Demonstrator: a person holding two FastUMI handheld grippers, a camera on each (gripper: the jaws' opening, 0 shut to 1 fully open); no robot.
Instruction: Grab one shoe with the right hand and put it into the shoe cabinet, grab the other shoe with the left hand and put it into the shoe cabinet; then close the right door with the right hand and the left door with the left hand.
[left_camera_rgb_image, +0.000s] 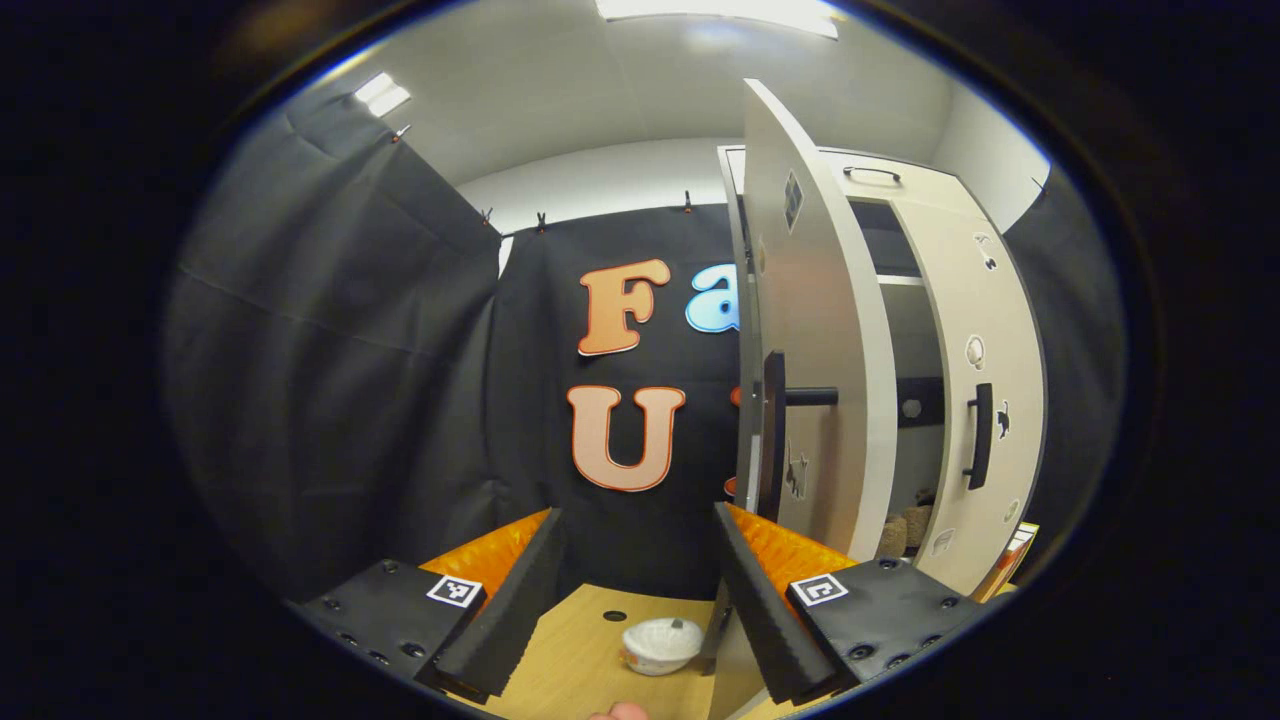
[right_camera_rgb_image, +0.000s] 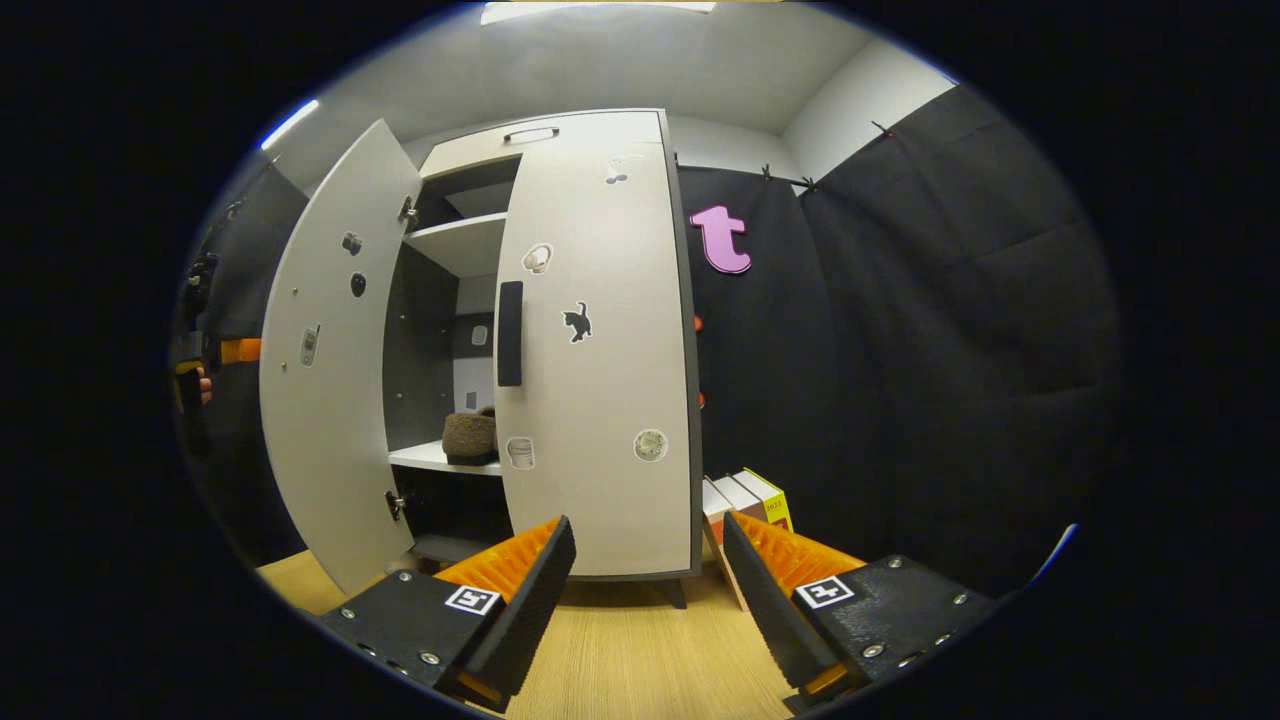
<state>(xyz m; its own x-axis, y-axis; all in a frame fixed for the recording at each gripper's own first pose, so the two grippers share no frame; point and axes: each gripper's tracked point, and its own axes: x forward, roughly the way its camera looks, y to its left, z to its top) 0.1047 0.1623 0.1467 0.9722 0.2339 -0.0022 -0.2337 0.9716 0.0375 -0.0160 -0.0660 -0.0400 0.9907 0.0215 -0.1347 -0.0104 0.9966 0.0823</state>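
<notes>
The pale shoe cabinet (right_camera_rgb_image: 560, 125) stands on a wooden table. Its right door (right_camera_rgb_image: 600, 350), with a black handle (right_camera_rgb_image: 510, 333), lies flat across the front. Its left door (right_camera_rgb_image: 325, 370) is swung wide open. A brown fuzzy shoe (right_camera_rgb_image: 470, 437) rests on the lower shelf; in the left gripper view the shoes (left_camera_rgb_image: 905, 530) show through the gap. My left gripper (left_camera_rgb_image: 635, 590) is open and empty, close to the left door (left_camera_rgb_image: 820, 330), whose handle (left_camera_rgb_image: 772, 435) is just above its right finger. My right gripper (right_camera_rgb_image: 645, 590) hangs open and empty before the right door.
A white bowl (left_camera_rgb_image: 660, 645) sits on the table (left_camera_rgb_image: 570, 660) below my left gripper. Several books (right_camera_rgb_image: 745, 500) lean beside the cabinet's right side. The other gripper and a hand (right_camera_rgb_image: 195, 385) show behind the open left door. Black cloth walls enclose the booth.
</notes>
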